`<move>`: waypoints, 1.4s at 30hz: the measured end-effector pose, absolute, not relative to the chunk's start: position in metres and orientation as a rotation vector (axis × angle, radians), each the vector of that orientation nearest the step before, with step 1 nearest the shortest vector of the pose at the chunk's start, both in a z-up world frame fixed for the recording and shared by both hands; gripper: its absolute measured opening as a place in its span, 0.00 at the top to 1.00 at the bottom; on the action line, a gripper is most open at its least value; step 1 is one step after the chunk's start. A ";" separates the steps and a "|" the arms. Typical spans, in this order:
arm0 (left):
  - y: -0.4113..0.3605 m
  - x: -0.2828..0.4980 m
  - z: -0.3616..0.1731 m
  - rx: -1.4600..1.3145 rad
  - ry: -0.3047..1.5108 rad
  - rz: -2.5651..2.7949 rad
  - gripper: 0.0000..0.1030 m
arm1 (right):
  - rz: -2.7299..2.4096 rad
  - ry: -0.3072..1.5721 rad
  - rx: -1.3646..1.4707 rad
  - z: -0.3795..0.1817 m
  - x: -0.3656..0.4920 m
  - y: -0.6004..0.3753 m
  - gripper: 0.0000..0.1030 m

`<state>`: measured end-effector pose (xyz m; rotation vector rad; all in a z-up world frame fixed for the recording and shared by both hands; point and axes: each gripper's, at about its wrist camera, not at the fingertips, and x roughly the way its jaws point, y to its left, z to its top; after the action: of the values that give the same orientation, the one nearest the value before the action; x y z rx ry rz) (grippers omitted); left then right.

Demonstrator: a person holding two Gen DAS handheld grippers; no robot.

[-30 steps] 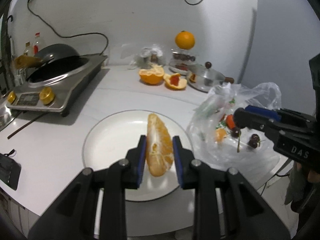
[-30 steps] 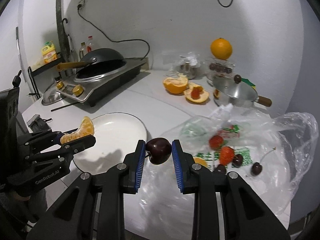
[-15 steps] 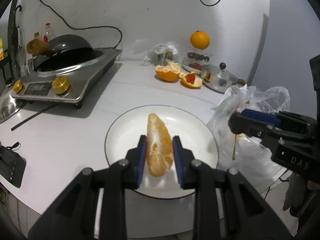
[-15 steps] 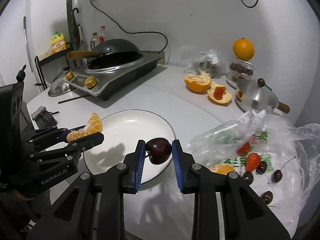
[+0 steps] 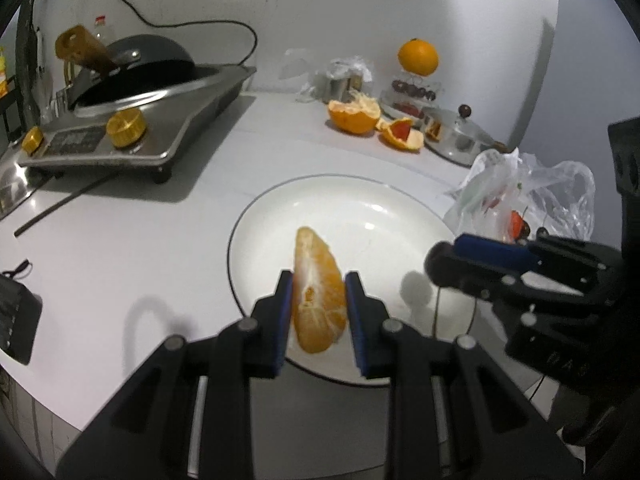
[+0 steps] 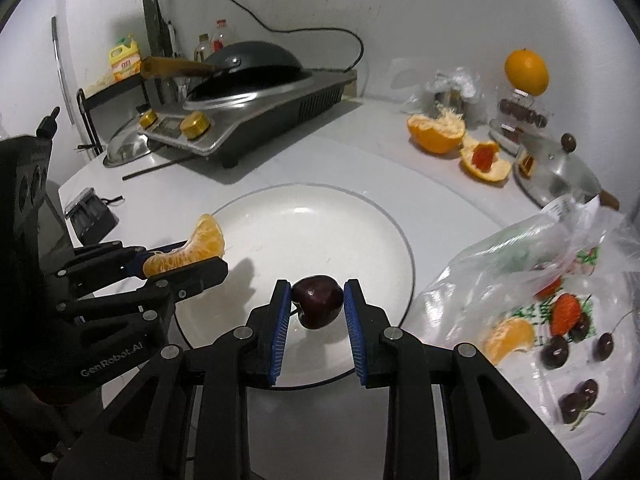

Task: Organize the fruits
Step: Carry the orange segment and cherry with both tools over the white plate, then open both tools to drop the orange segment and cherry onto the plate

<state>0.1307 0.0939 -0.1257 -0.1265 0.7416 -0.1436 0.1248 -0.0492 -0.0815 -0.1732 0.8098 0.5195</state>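
My left gripper (image 5: 319, 292) is shut on a peeled orange segment (image 5: 318, 300) and holds it above the near edge of a white plate (image 5: 360, 208). From the right wrist view the segment (image 6: 188, 250) sits at the plate's left rim (image 6: 396, 232). My right gripper (image 6: 318, 304) is shut on a dark cherry (image 6: 318, 306) above the plate's near part. It also shows in the left wrist view (image 5: 472, 258), over the plate's right side.
A clear plastic bag (image 6: 520, 280) with strawberries, cherries and an orange segment lies right of the plate. A cooktop with a wok (image 6: 248, 92) stands at the back left. Orange peel halves (image 6: 456, 140), a whole orange (image 6: 526, 72) and a steel lid (image 6: 560, 172) are behind.
Both grippers have moved in over the plate with their fruit. The right gripper has come from the bag leftward; the plate now lies under both.
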 end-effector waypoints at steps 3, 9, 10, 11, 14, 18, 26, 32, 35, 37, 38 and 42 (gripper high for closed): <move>0.095 0.132 -0.129 -0.137 0.755 -0.147 0.74 | 0.528 0.828 -0.176 -0.089 0.125 -0.046 0.72; 0.094 0.132 -0.132 -0.150 0.771 -0.145 0.73 | 0.534 0.847 -0.186 -0.094 0.125 -0.043 0.72; 0.094 0.131 -0.131 -0.150 0.769 -0.144 0.73 | 0.536 0.848 -0.187 -0.095 0.124 -0.042 0.72; 0.093 0.131 -0.131 -0.148 0.768 -0.142 0.73 | 0.537 0.847 -0.187 -0.094 0.124 -0.042 0.72; 0.093 0.130 -0.130 -0.138 0.767 -0.131 0.70 | 0.533 0.851 -0.188 -0.094 0.123 -0.042 0.71; 0.094 0.127 -0.130 -0.133 0.770 -0.116 0.69 | 0.528 0.849 -0.192 -0.093 0.121 -0.043 0.70; 0.094 0.119 -0.124 -0.128 0.752 -0.089 0.58 | 0.529 0.826 -0.187 -0.085 0.115 -0.049 0.59; 0.091 0.114 -0.119 -0.129 0.739 -0.082 0.47 | 0.519 0.810 -0.176 -0.079 0.111 -0.058 0.59; 0.085 0.112 -0.116 -0.123 0.734 -0.078 0.47 | 0.513 0.801 -0.169 -0.075 0.109 -0.065 0.59; 0.081 0.111 -0.114 -0.119 0.728 -0.074 0.46 | 0.511 0.796 -0.164 -0.073 0.107 -0.070 0.59; 0.080 0.110 -0.113 -0.118 0.727 -0.073 0.46 | 0.509 0.794 -0.162 -0.072 0.106 -0.072 0.59; 0.071 0.108 -0.111 -0.119 0.721 -0.068 0.46 | 0.504 0.787 -0.164 -0.068 0.104 -0.081 0.59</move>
<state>0.1079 0.0706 -0.1106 -0.1188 0.7209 -0.0676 0.1037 -0.0811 -0.0684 -0.1645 0.7868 0.5042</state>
